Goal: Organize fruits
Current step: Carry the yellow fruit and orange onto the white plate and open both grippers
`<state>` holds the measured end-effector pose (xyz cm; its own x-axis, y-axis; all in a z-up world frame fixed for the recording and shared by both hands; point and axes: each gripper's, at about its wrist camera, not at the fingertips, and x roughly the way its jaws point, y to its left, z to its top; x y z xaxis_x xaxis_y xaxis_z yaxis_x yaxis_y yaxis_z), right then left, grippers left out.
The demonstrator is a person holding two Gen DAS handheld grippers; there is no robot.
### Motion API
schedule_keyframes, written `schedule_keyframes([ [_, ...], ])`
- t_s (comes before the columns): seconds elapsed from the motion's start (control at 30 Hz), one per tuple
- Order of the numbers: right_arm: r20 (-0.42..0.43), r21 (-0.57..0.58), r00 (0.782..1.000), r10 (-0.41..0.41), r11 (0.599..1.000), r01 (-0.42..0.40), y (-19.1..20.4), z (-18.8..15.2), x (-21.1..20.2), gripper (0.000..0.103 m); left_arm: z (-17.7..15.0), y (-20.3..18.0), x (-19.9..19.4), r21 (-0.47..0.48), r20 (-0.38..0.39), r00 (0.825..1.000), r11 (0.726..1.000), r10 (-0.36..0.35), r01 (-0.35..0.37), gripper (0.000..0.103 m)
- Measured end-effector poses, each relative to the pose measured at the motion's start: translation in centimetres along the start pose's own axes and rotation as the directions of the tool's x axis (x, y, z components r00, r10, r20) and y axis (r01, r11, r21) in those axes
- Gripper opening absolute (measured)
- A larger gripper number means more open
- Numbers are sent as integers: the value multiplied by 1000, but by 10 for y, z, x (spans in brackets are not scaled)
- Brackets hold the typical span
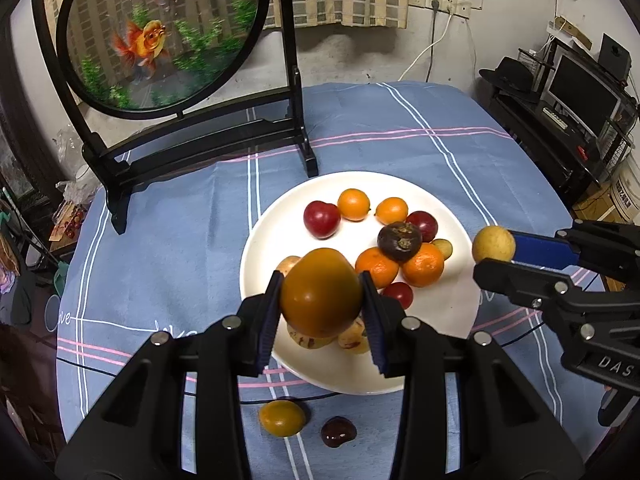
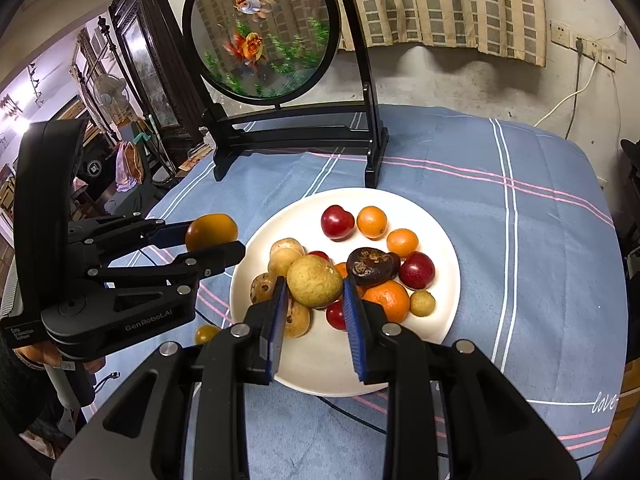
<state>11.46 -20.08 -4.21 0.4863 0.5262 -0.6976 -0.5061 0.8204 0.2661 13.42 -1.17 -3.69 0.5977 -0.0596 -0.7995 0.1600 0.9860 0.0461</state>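
A: Why are 2 fruits held up over the white plate (image 1: 256, 248)?

B: Prob. carried in for sorting onto it. Most fruit is piled there already; a small yellow-orange fruit (image 1: 282, 418) and a dark red fruit (image 1: 338, 432) are left on the blue cloth (image 1: 160, 240), just beside the near rim.

A: L tongs?

B: Left gripper (image 1: 322, 308) is closed partway on a big orange-brown fruit (image 1: 321, 292), pads pressed on both sides, fruit hung above the plate's near-left part.

A: R tongs?

B: Right gripper (image 2: 314, 300) is narrowly closed on a pale yellow-green round fruit (image 2: 315, 286), clamped at the tips, held over the pile. No other fruit appears to be touched.
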Motion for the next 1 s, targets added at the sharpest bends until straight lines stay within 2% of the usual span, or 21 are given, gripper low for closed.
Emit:
schedule_keyframes([
  [0.33,6,-6,1000,-5,1000,5,2,8,6,28,4,3,13,-10,-21,1000,1000,13,-14,38],
  [0.67,-30,26,998,-53,998,54,-13,35,42,28,17,-1,47,11,-67,997,999,38,-38,38],
  [1.0,-74,22,995,-65,998,67,-24,36,69,28,17,3,68,-2,-89,995,999,34,-34,38],
])
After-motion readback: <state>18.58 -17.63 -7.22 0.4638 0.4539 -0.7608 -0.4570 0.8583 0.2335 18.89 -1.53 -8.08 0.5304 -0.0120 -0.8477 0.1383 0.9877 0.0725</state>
